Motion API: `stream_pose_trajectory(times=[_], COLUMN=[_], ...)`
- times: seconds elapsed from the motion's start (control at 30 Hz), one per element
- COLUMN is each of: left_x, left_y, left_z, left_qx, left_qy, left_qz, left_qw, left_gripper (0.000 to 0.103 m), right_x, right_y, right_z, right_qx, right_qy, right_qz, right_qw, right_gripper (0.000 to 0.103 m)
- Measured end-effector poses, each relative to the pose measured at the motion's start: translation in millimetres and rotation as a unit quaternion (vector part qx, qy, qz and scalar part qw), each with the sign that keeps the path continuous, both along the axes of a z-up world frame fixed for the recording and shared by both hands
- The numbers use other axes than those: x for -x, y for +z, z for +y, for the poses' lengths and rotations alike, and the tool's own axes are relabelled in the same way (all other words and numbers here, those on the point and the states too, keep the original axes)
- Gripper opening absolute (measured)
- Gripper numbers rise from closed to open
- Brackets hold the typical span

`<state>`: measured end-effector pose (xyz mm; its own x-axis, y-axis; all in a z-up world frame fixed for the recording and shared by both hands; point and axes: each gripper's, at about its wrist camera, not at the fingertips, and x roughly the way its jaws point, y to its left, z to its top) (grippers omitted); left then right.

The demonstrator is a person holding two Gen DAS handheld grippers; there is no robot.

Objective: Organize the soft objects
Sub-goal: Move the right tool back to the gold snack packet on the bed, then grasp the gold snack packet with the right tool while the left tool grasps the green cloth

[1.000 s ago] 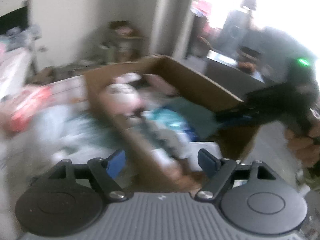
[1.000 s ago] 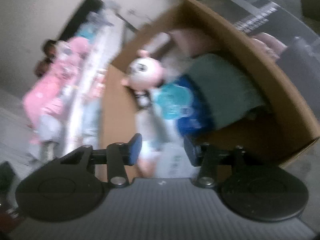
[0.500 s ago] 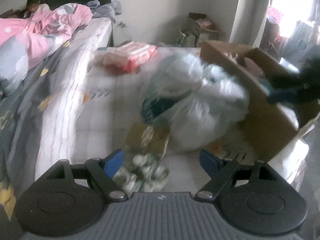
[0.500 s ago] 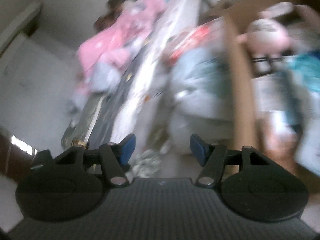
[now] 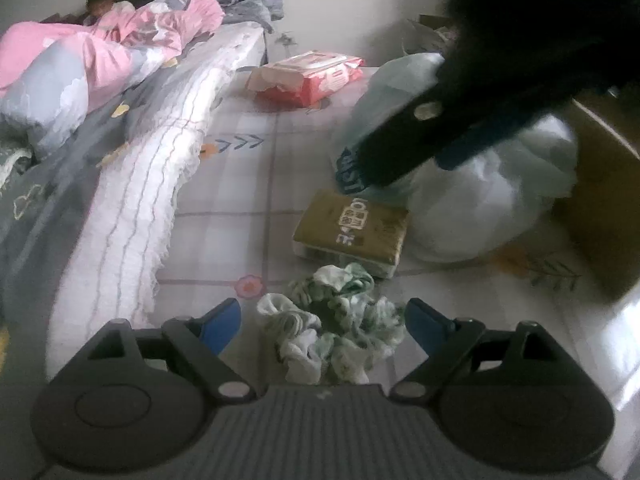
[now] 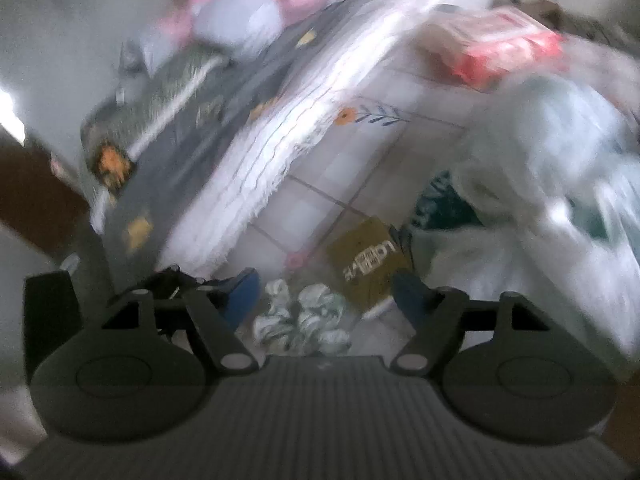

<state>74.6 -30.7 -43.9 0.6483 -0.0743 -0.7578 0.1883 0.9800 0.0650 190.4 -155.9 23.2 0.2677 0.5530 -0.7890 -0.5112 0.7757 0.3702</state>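
Bed sheet [image 5: 256,184] holds one crumpled cloth [image 5: 336,320], one olive packet [image 5: 352,228].

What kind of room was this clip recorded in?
Most likely a bedroom in a home: a bed with a pink quilt and someone lying at its head, plus a cardboard box and a plastic bag on the sheet.

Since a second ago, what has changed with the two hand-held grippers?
Both swung away from the cardboard box to the bed. The left hand-held gripper and right hand-held gripper now point at the green-white cloth, jaws just opening wider, nothing held. The cloth, tissue pack and plastic bag lie as before.
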Motion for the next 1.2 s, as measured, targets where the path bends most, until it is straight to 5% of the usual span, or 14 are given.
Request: stream_pose_trajectory(times=[0.2, 0.4, 0.6, 0.8, 1.2], left_x=[-4.9, -1.8, 5.6, 8.9, 10.4], left_y=[-15.2, -21.8, -21.1, -20.3, -9.2], left_z=[-1.8, 7.4, 13.6, 17.0, 29.3], left_qx=[-0.011, 0.017, 0.028, 0.036, 0.04], left_qy=[-0.007, -0.009, -0.016, -0.012, 0.02], left_qz=[0.002, 0.0, -0.007, -0.013, -0.023], left_qw=[0.9999, 0.9998, 0.9994, 0.9992, 0.9988], left_gripper=[0.081, 0.071, 0.056, 0.037, 0.023], right_x=[-20.8, -36.1, -45.7, -47.3, -37.8], right_y=[-22.3, -57.7, -77.9, -77.5, -61.8], right_z=[47.6, 72.5, 73.5, 71.1, 65.2], right_qx=[0.103, 0.165, 0.169, 0.165, 0.129], right_qy=[0.068, 0.109, 0.101, 0.086, 0.054], right_qz=[-0.028, -0.021, 0.004, 0.005, -0.018], right_qw=[0.992, 0.98, 0.98, 0.983, 0.99], right_gripper=[0.078, 0.078, 0.075, 0.058, 0.056])
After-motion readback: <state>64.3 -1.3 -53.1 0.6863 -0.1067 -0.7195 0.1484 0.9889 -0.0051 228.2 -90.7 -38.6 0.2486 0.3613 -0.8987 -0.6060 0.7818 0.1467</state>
